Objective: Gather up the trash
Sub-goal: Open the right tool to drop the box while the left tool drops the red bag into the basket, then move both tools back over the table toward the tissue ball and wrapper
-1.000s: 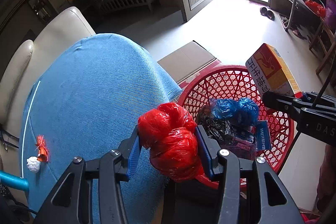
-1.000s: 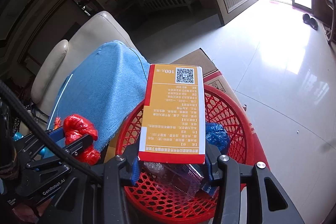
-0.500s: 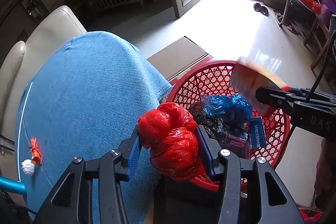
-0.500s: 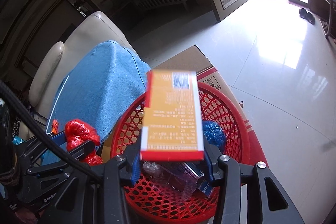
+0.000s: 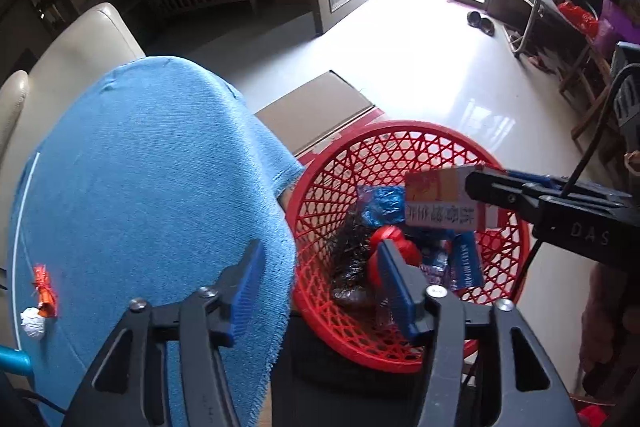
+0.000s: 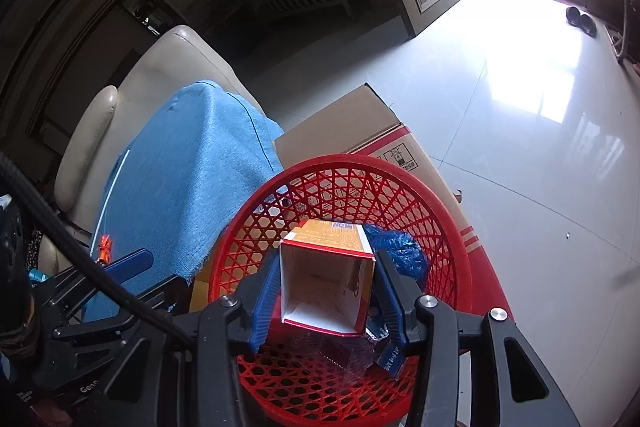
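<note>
On the far left, blue cloth: an orange wrapper and a white wad lie close together near its left edge.
Left gripper: jaws have just been opening and stand apart with nothing between them, the gap hanging over the cloth edge and basket rim.
Red bag: lies in the red basket, just beyond the right blue finger, apart from the left one.
Right gripper: both blue fingers press the sides of the orange box, open end facing near, over the basket.
</note>
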